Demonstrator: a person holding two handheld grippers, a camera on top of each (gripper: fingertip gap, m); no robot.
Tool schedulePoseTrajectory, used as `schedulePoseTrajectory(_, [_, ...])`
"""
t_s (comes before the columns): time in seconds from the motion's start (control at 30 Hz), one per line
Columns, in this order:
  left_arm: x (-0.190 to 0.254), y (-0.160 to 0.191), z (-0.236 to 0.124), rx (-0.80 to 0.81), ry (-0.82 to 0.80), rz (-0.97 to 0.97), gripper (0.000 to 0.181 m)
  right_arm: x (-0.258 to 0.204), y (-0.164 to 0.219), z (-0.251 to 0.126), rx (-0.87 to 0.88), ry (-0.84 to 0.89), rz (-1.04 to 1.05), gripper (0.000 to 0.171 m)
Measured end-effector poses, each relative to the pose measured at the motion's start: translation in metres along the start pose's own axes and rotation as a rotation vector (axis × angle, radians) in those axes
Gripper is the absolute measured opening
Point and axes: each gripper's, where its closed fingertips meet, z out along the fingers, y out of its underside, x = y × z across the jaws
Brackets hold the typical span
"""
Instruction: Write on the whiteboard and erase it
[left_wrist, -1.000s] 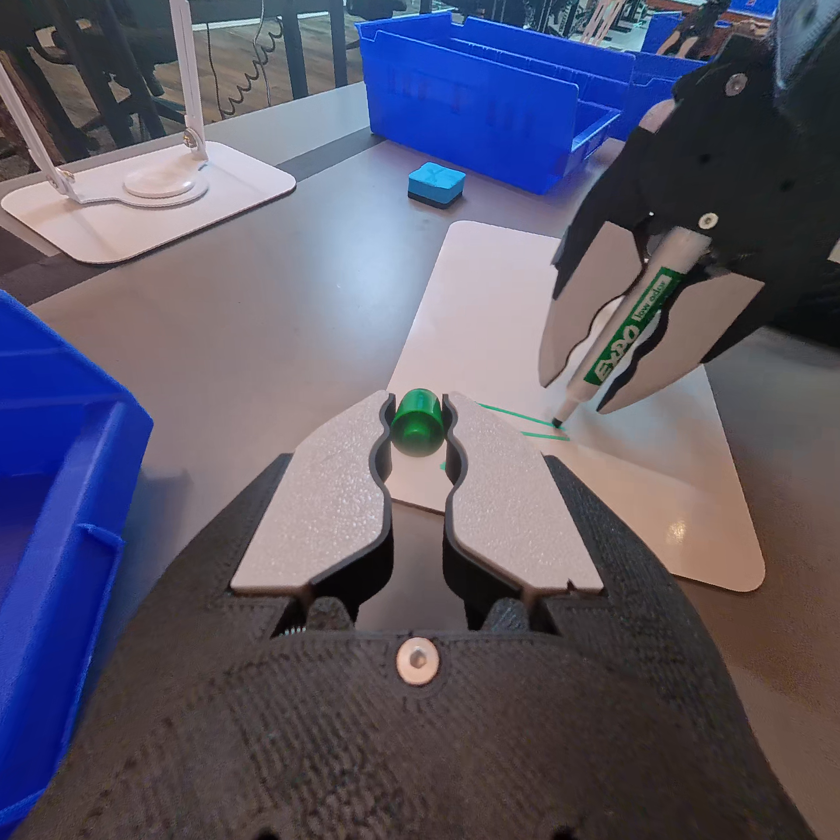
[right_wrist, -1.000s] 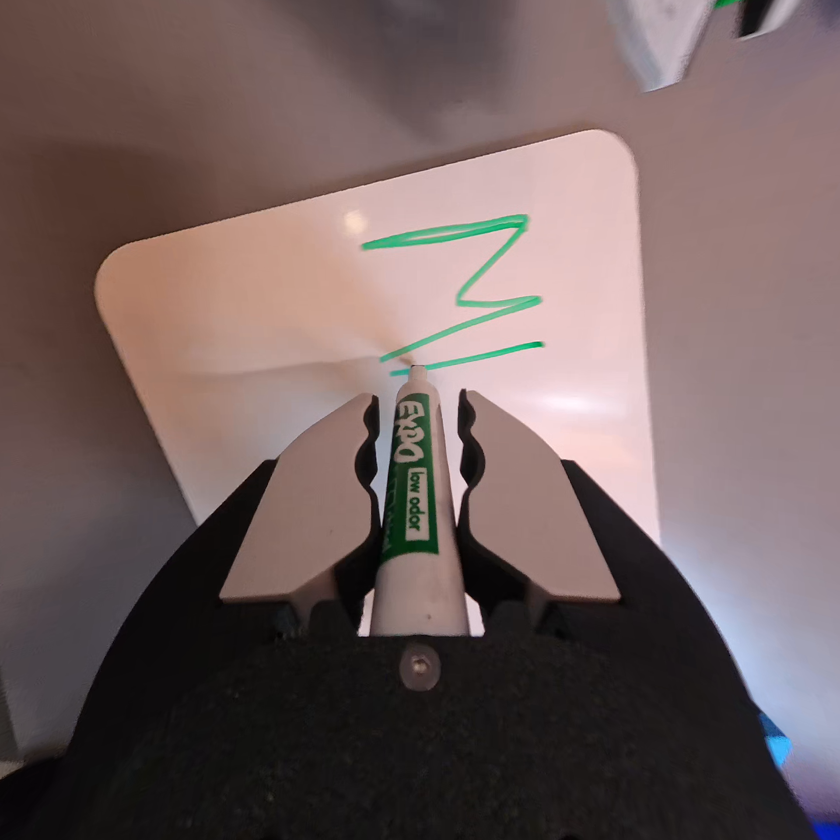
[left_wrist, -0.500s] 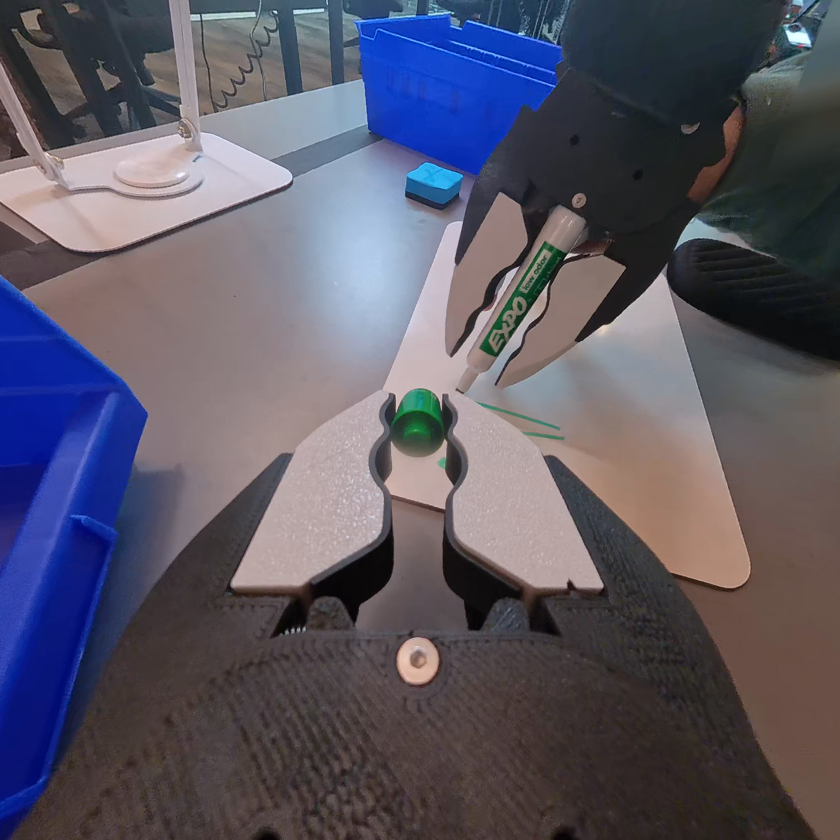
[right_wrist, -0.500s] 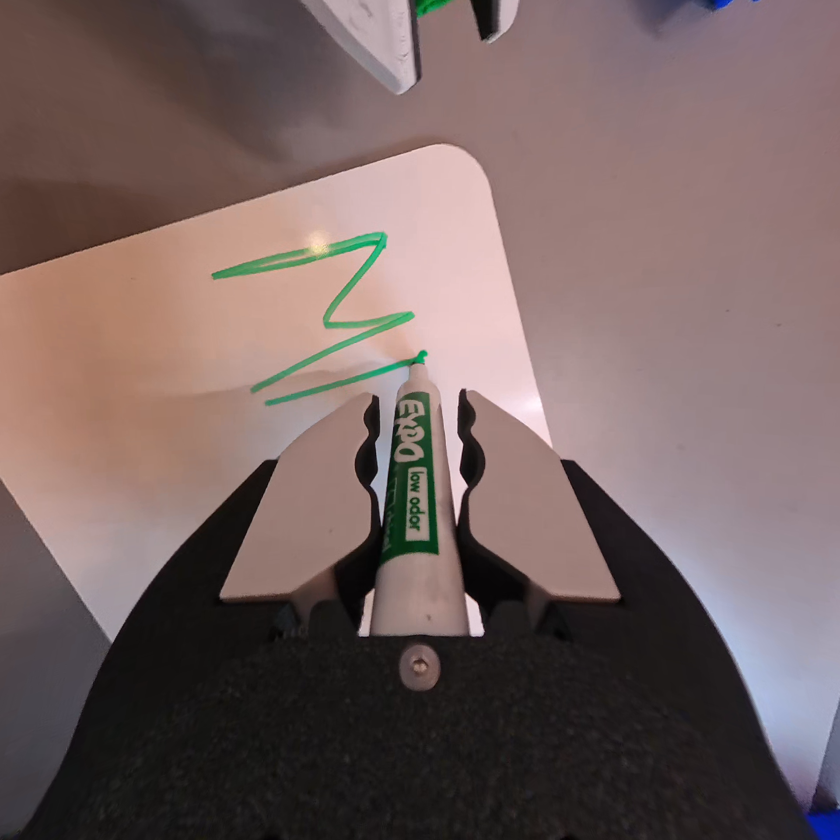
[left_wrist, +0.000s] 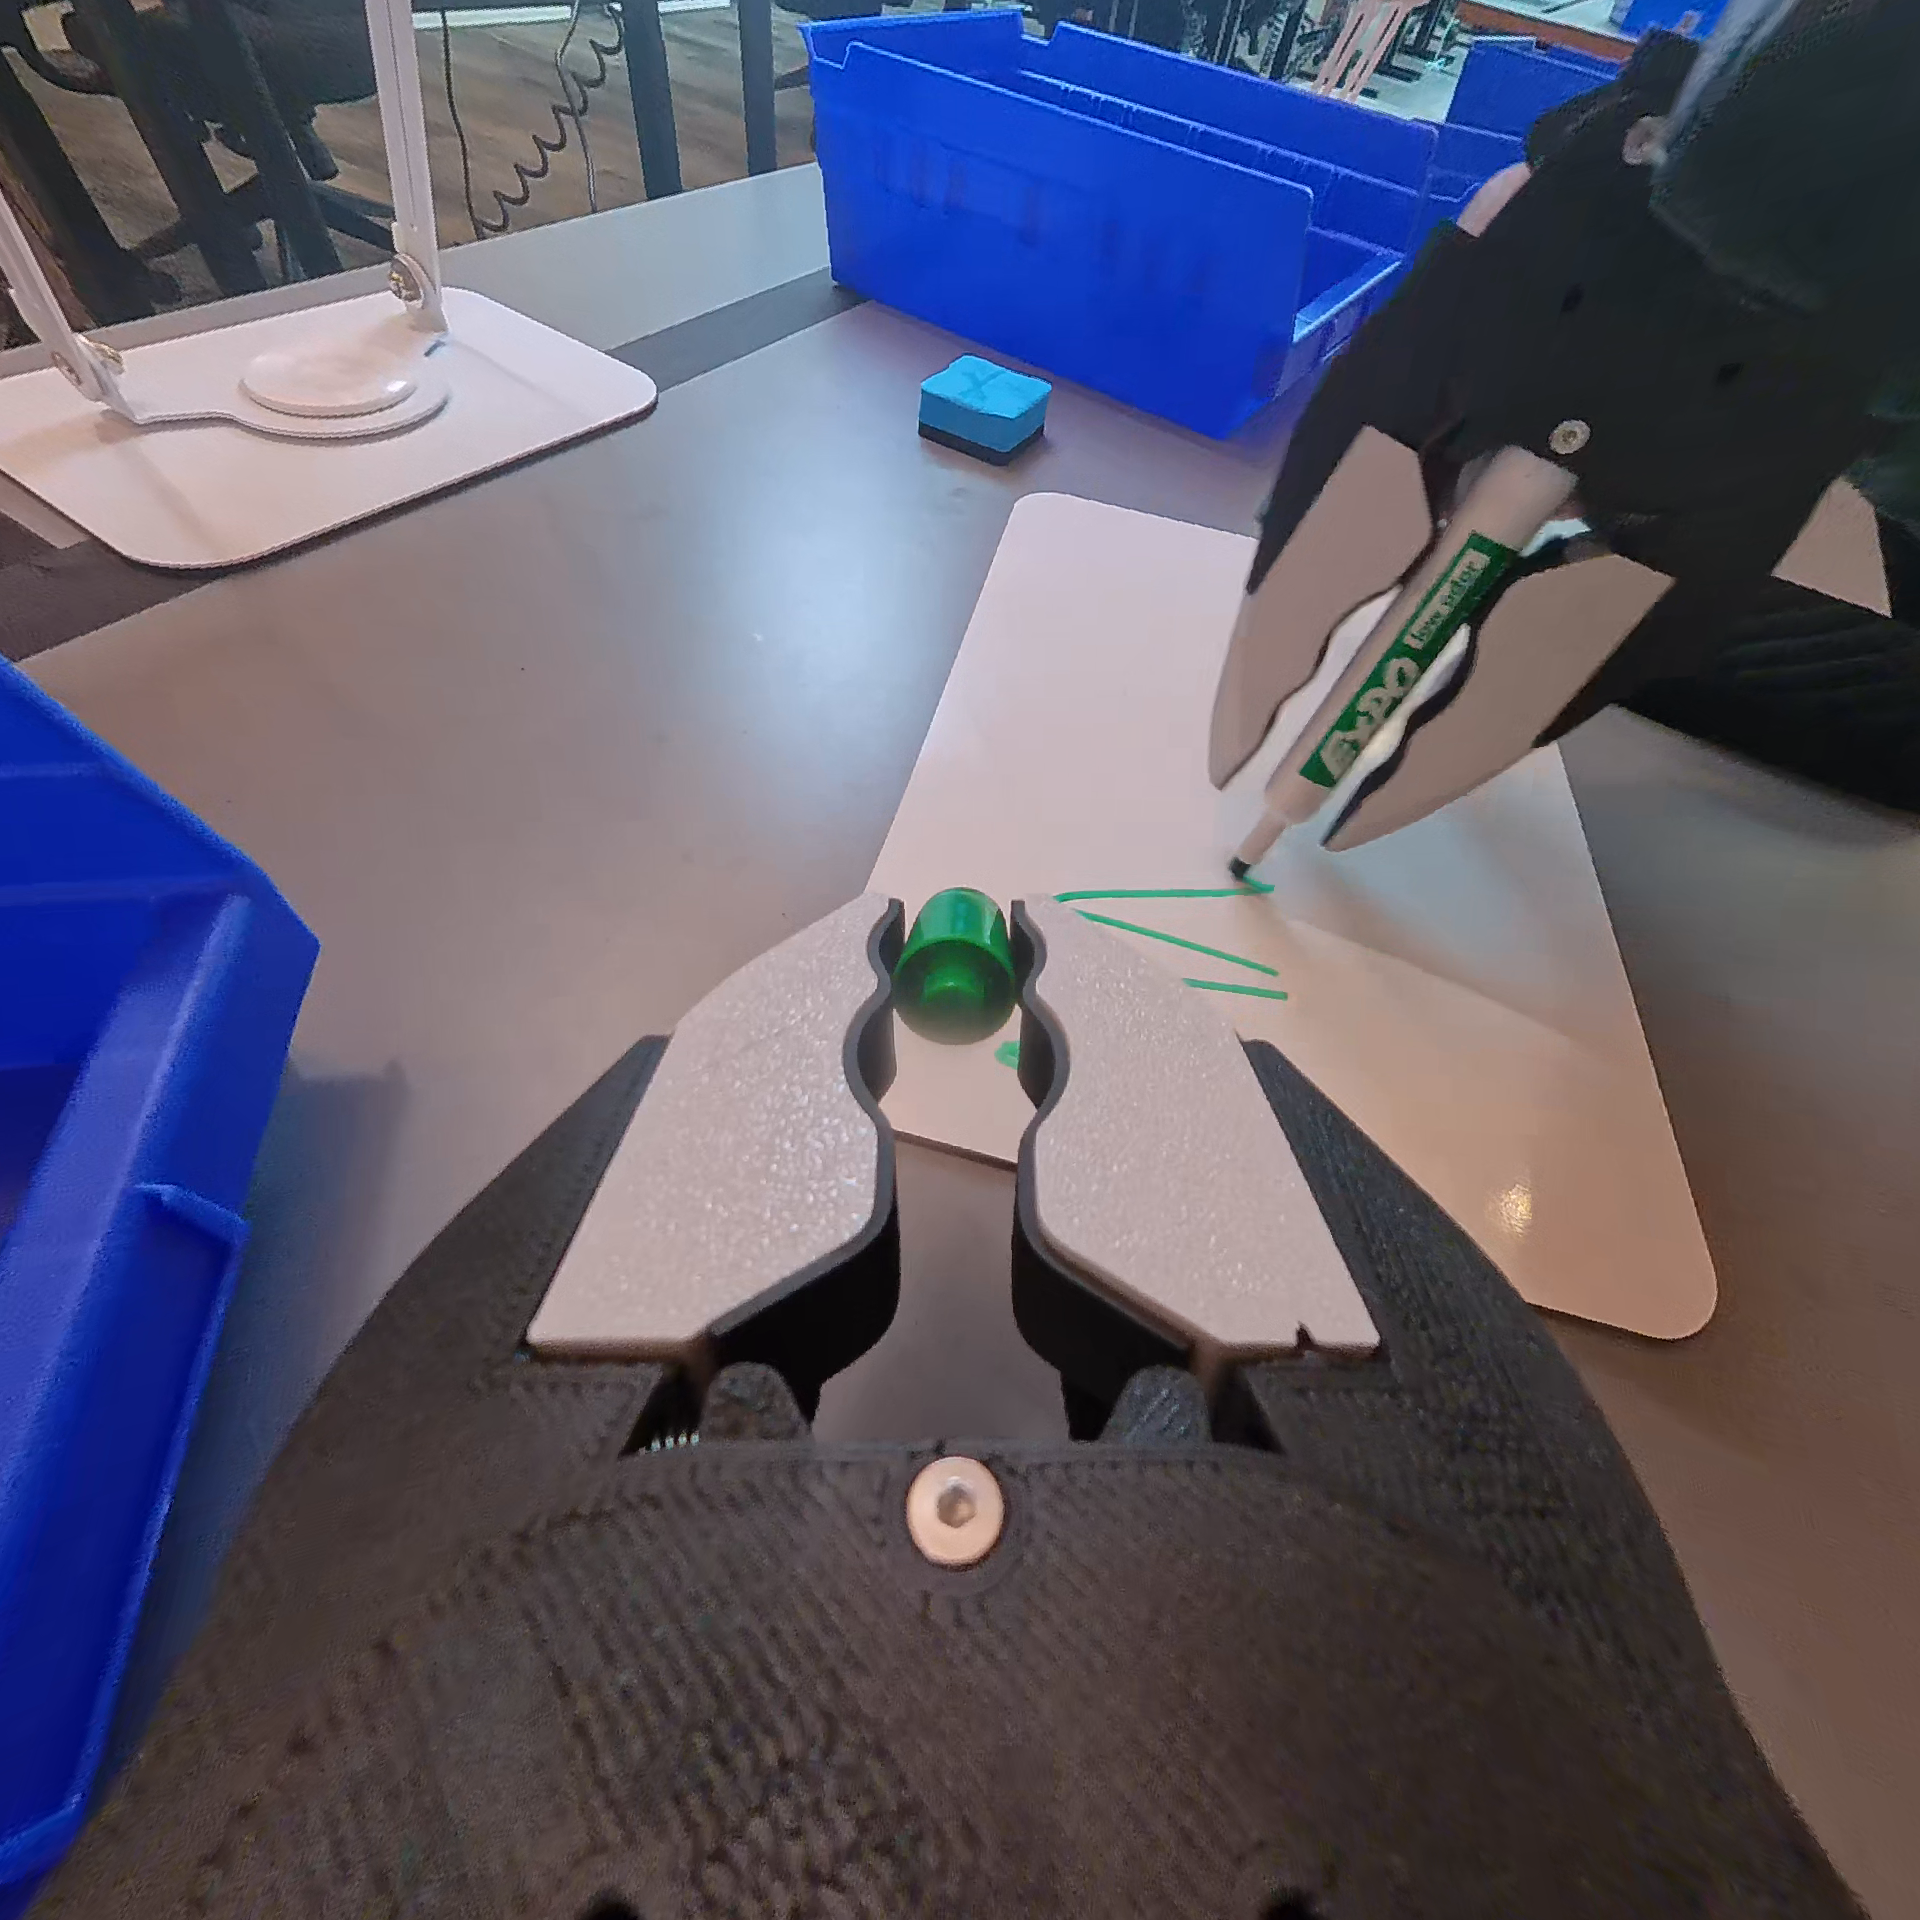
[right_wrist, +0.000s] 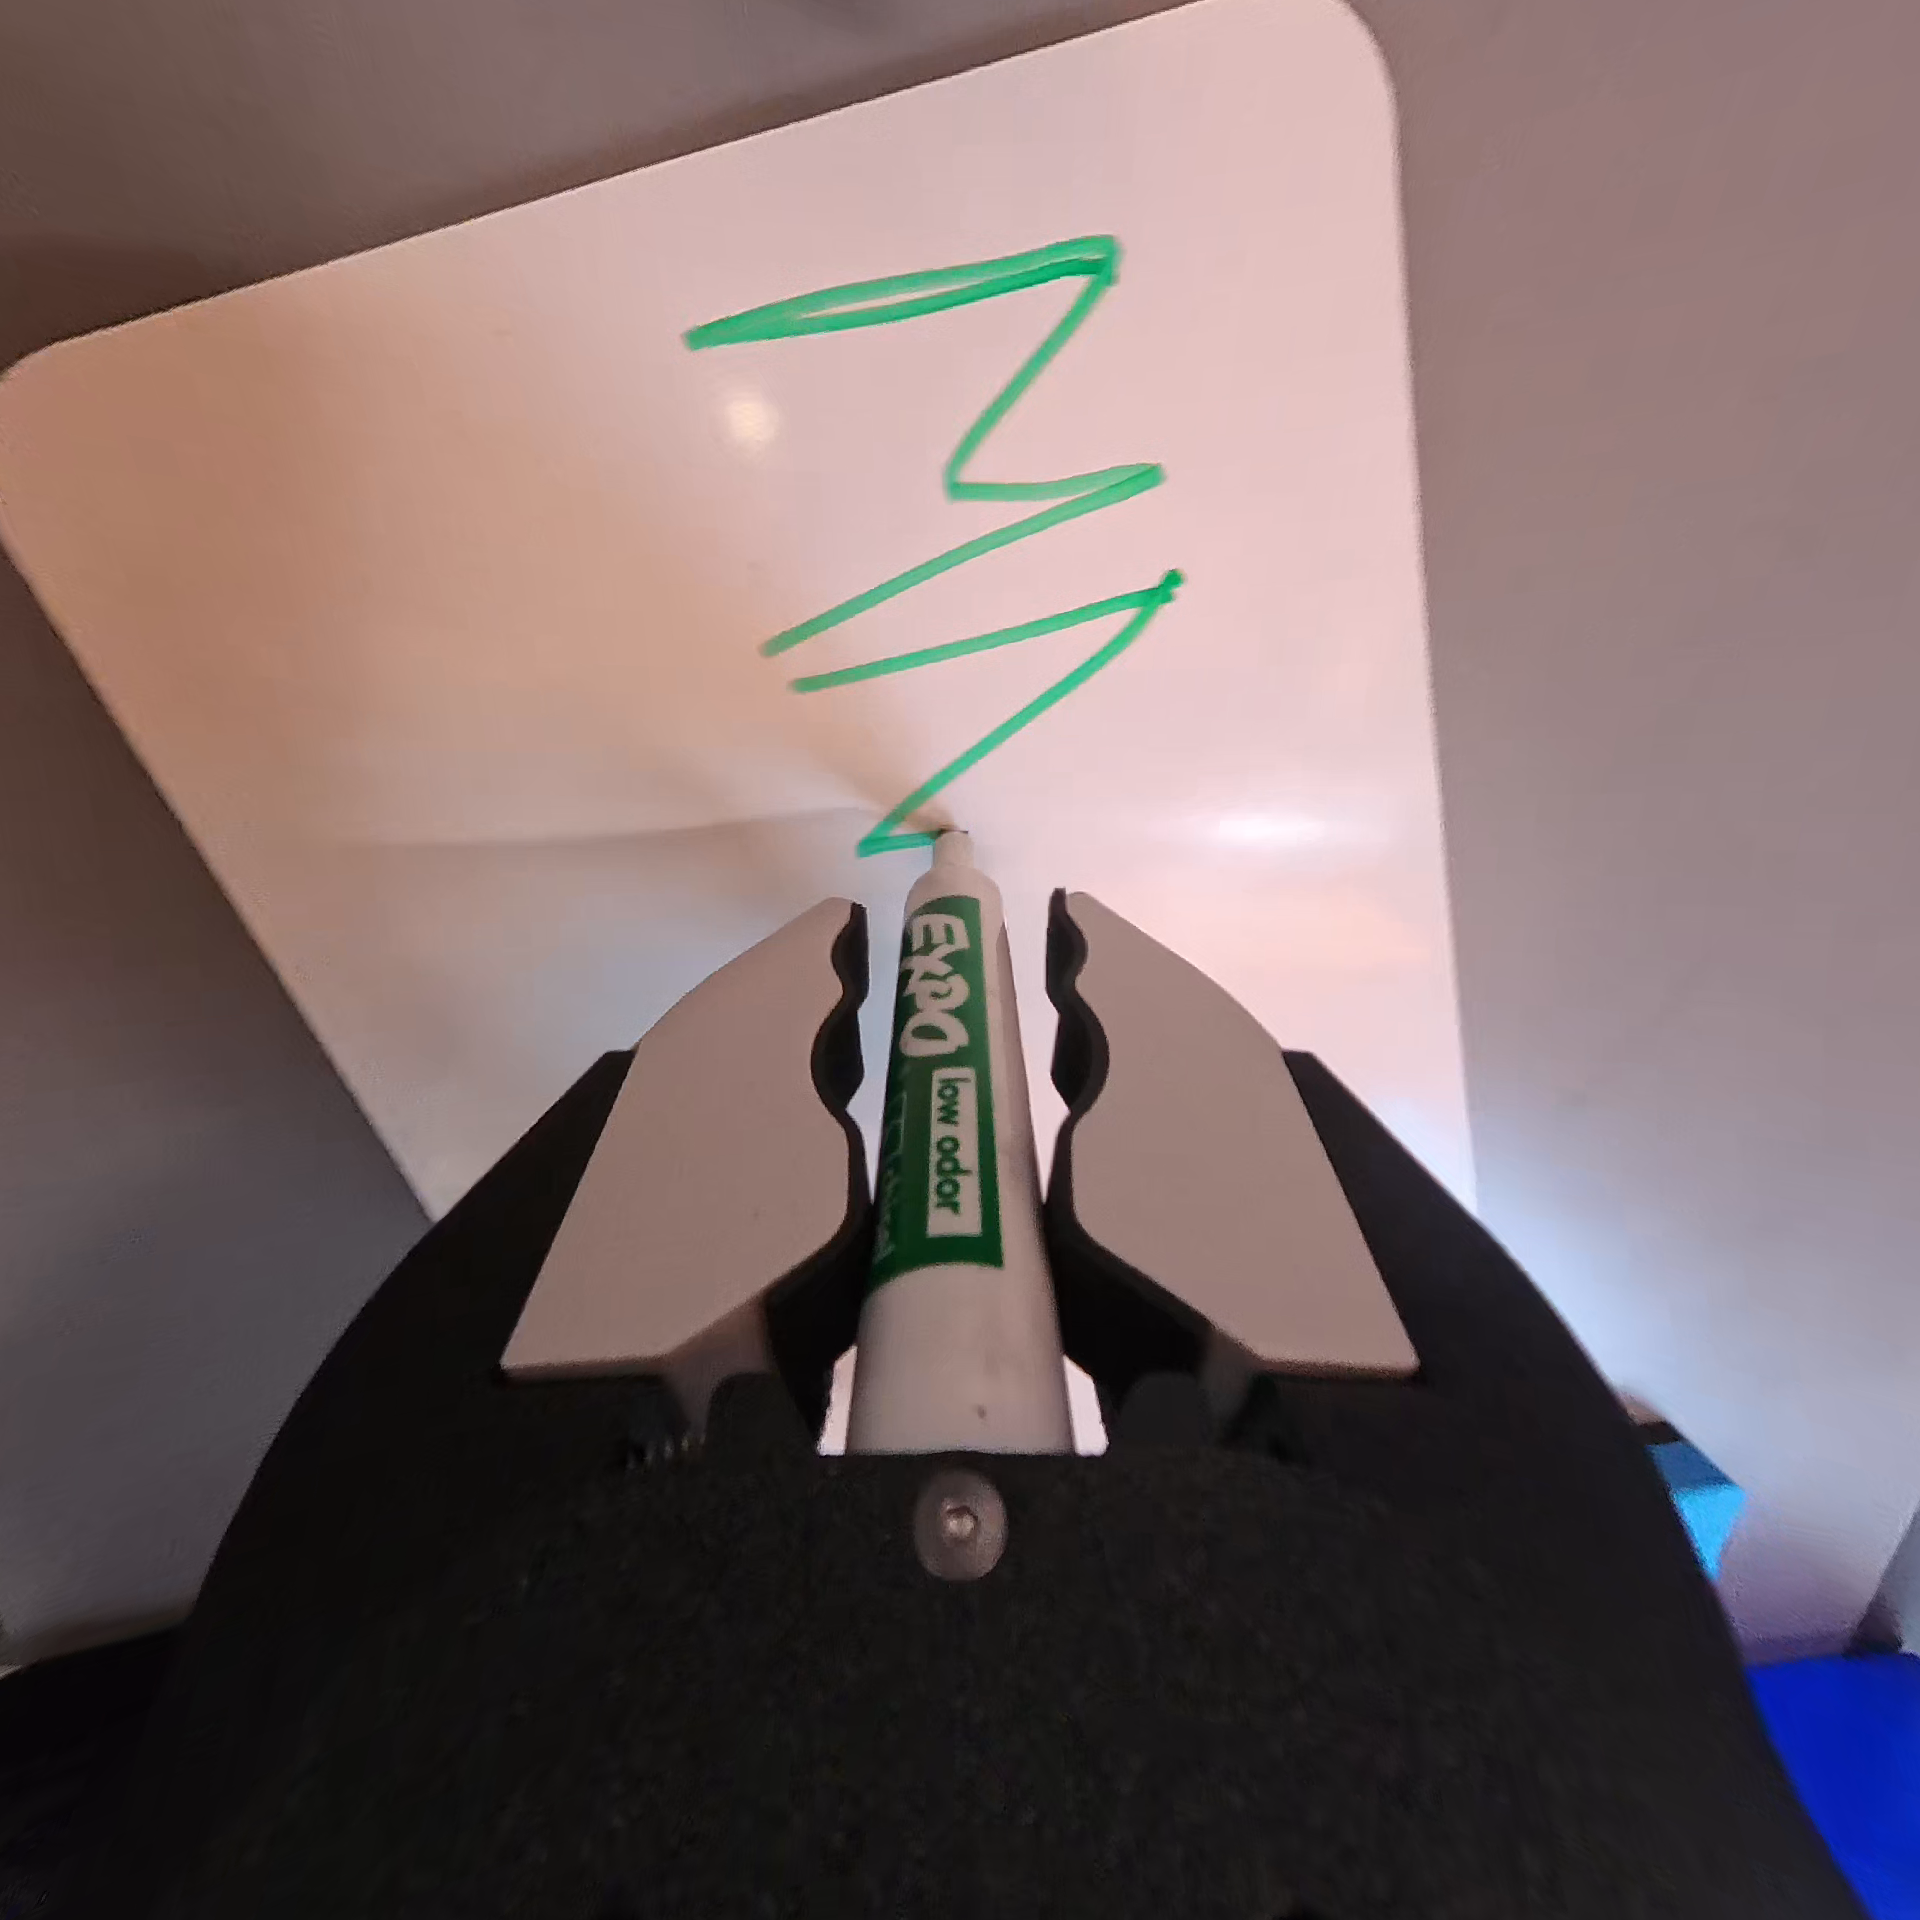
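Note:
A white whiteboard (left_wrist: 1091, 665) lies flat on the grey table; it also shows in the right wrist view (right_wrist: 416, 582). A green zigzag line (right_wrist: 966, 499) is drawn on it. My right gripper (right_wrist: 951, 914) is shut on a green dry-erase marker (right_wrist: 940, 1101), whose tip touches the board at the zigzag's end. In the left wrist view that gripper (left_wrist: 1288, 800) and marker (left_wrist: 1403, 665) stand tilted over the board. My left gripper (left_wrist: 951, 925) is shut on the green marker cap (left_wrist: 954, 977), above the board's near left edge. A blue eraser (left_wrist: 982, 407) lies beyond the board.
Blue bins (left_wrist: 1091, 239) stand behind the board, and another blue bin (left_wrist: 114, 1091) is close at the left. A white lamp base (left_wrist: 312, 416) sits at the far left. A dark sleeve (left_wrist: 1787, 707) rests to the right of the board.
The marker has drawn another stroke of the zigzag, moving first left and then back right across the board. The left gripper with the cap has stayed put.

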Motion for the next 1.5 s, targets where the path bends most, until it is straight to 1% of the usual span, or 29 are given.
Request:
schedulePoseTrajectory(0.23, [-0.002, 0.0, -0.001, 0.003, -0.002, -0.008, 0.019, 0.053, -0.013, 0.01, 0.028, 0.083, 0.017, 0.034])
schedulePoseTrajectory(0.37, [-0.002, 0.0, -0.001, 0.004, -0.004, -0.009, 0.019, 0.051, -0.015, 0.005, 0.072, 0.067, 0.043, 0.034])
schedulePoseTrajectory(0.53, [-0.002, 0.001, 0.0, -0.001, 0.003, -0.011, 0.019, 0.055, 0.005, -0.006, 0.077, 0.104, 0.104, 0.034])
schedulePoseTrajectory(0.7, [-0.002, 0.002, 0.001, -0.006, 0.004, -0.012, 0.019, 0.06, 0.011, 0.003, 0.052, 0.108, 0.109, 0.034])
schedulePoseTrajectory(0.8, [-0.004, 0.002, 0.0, -0.004, 0.003, -0.016, 0.019, 0.053, 0.003, 0.006, 0.057, 0.083, 0.084, 0.034])
schedulePoseTrajectory(0.9, [-0.004, 0.002, 0.0, -0.002, 0.001, -0.014, 0.019, 0.031, 0.001, 0.004, 0.045, 0.038, 0.051, 0.034])
schedulePoseTrajectory(1.0, [-0.005, 0.003, 0.0, -0.005, -0.001, -0.017, 0.019, 0.003, 0.01, -0.002, 0.02, -0.012, 0.036, 0.034])
schedulePoseTrajectory(1.1, [-0.005, 0.003, 0.001, -0.006, 0.0, -0.019, 0.019, -0.004, 0.029, -0.008, -0.017, -0.013, 0.056, 0.034])
schedulePoseTrajectory(1.2, [-0.004, 0.003, 0.002, -0.009, 0.003, -0.016, 0.019, 0.014, 0.045, -0.01, -0.043, 0.026, 0.094, 0.034])
schedulePoseTrajectory(1.27, [-0.004, 0.004, 0.002, -0.011, 0.003, -0.012, 0.019, 0.03, 0.045, -0.008, -0.033, 0.045, 0.109, 0.034])
schedulePoseTrajectory(1.4, [-0.005, 0.003, 0.0, -0.007, -0.001, -0.017, 0.019, 0.056, 0.025, 0.0, 0.012, 0.074, 0.088, 0.034])
schedulePoseTrajectory(1.5, [-0.006, 0.003, 0.0, -0.007, 0.0, -0.029, 0.019, 0.059, 0.01, 0.004, 0.038, 0.067, 0.06, 0.034])
